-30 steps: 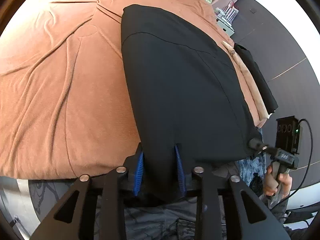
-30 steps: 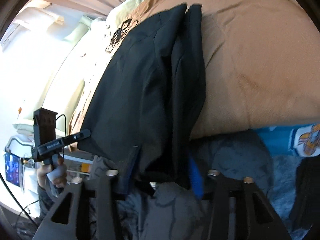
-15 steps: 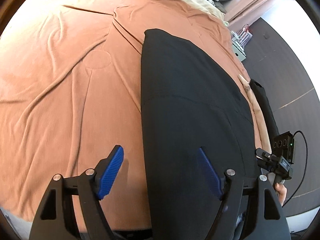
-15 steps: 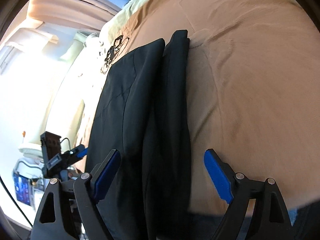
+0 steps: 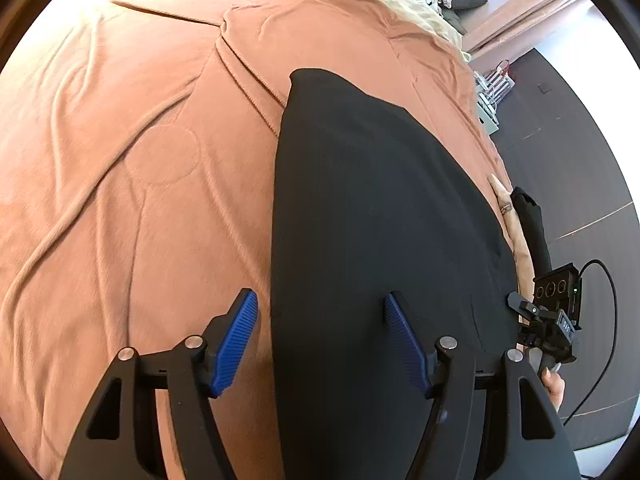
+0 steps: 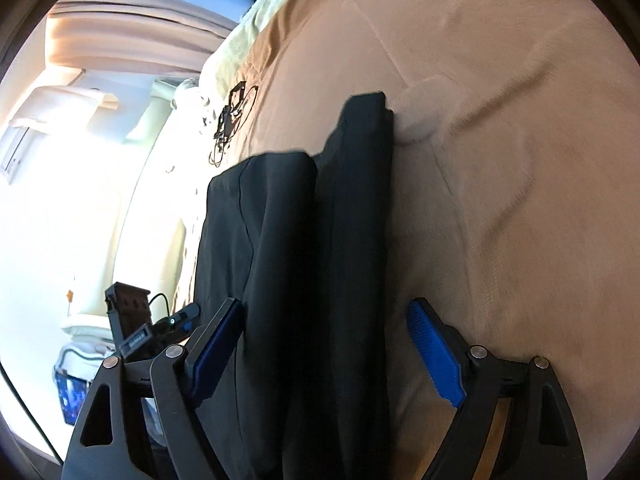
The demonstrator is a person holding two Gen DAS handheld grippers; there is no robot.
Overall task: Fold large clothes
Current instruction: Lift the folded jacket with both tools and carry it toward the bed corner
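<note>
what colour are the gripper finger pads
Blue, ribbed pads on the left gripper; clearest in the left wrist view.

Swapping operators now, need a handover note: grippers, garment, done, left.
Left gripper: open, empty, above the black garment's left edge.
Right gripper: open, empty, above its right side.
Garment: lies lengthwise on the brown bedspread, folded into a long strip, a narrower layer showing along its right side.
Done: lengthwise fold laid down.
Left: probably fold the strip across; regrasp first.
</note>
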